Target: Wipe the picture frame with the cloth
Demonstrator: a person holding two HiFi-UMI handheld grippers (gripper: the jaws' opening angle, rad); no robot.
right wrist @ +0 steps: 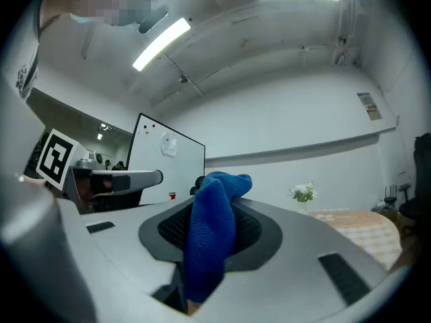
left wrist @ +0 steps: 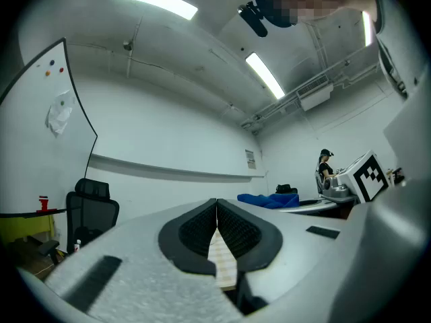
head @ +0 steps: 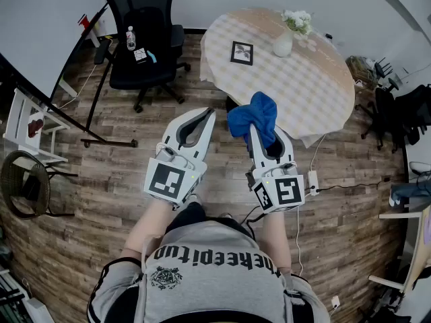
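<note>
- Office chair [head: 145, 29], black: standing on the wood floor at far left, with a small bottle [head: 130, 39] resting on its seat.
- Left gripper [head: 204, 114]: hovering over the floor, near of the table. Its jaws are pressing together at the tips with nothing between them.
- Picture frame [head: 242, 52], dark-edged: sitting on the far-left part of the round table [head: 316, 93], apparently lying flat, well apart from both grippers.
- Right gripper [right wrist: 214, 215]: hovering just beside the left one, with its jaws clamping a blue cloth [head: 253, 116]. The cloth is bunching out past the tips, close to the table's near edge.
- Vase [head: 283, 44], white, holding pale flowers: standing right of the frame, near it but not touching.
</note>
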